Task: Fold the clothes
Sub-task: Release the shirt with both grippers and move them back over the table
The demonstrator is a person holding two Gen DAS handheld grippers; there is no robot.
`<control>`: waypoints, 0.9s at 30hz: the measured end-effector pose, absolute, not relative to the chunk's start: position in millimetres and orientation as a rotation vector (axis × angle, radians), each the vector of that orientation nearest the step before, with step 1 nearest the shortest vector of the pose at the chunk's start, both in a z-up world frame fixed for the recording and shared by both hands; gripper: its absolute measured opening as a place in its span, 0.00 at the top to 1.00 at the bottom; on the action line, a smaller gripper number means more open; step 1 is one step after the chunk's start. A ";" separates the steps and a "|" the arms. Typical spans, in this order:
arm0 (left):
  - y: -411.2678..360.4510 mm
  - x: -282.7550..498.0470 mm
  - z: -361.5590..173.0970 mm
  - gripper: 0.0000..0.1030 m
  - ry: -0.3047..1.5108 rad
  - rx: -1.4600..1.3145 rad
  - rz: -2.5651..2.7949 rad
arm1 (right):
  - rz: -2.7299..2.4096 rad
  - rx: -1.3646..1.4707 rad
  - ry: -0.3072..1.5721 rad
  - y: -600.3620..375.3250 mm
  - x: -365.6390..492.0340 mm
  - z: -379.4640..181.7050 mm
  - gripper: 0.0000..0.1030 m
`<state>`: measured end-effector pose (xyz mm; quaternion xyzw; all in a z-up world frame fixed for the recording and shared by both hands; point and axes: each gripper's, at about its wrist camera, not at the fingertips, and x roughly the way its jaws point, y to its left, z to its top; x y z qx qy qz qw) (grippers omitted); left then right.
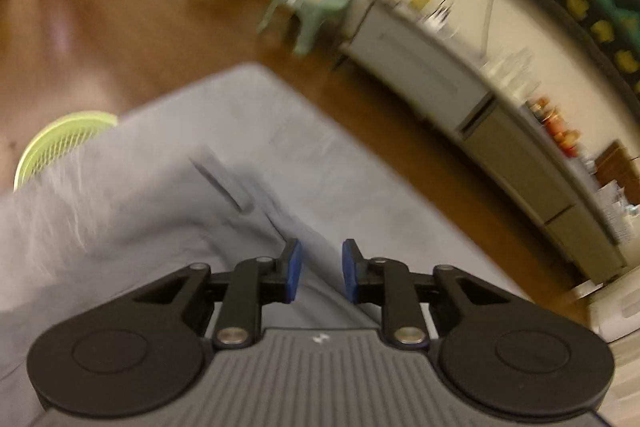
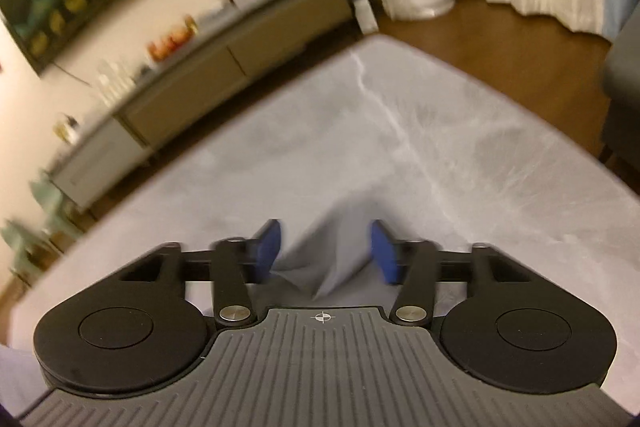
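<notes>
Green basket (image 1: 60, 143) beside left fingers (image 1: 292, 271) only.

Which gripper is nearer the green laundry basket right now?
Left. The green laundry basket sits beyond the table edge, ahead and to the left of the left gripper, which is open over the grey garment. The right gripper, also open, has no basket in view.

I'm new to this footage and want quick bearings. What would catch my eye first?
Most striking are the blue pads of the open left gripper hovering over a rumpled grey garment on the grey table. In the right wrist view, the open right gripper straddles a raised peak of grey cloth. A lime-green basket peeks out at the left.
</notes>
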<state>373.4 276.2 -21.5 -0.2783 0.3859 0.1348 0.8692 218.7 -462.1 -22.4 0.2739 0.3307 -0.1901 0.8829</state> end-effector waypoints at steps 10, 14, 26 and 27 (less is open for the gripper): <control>280.7 309.0 -74.1 0.73 0.852 -0.374 0.208 | -0.396 0.253 0.795 -444.9 193.1 -58.5 0.53; 330.2 308.9 -88.3 0.85 0.855 -0.382 0.385 | -0.365 0.101 0.833 -424.6 179.2 -64.1 0.76; 426.5 188.0 -52.1 0.47 0.646 -0.817 0.254 | -0.182 -0.212 0.605 -208.7 156.8 -8.0 0.47; 432.4 181.0 -56.1 0.47 0.646 -0.852 0.248 | -0.167 -0.238 0.585 -190.7 155.0 -3.3 0.44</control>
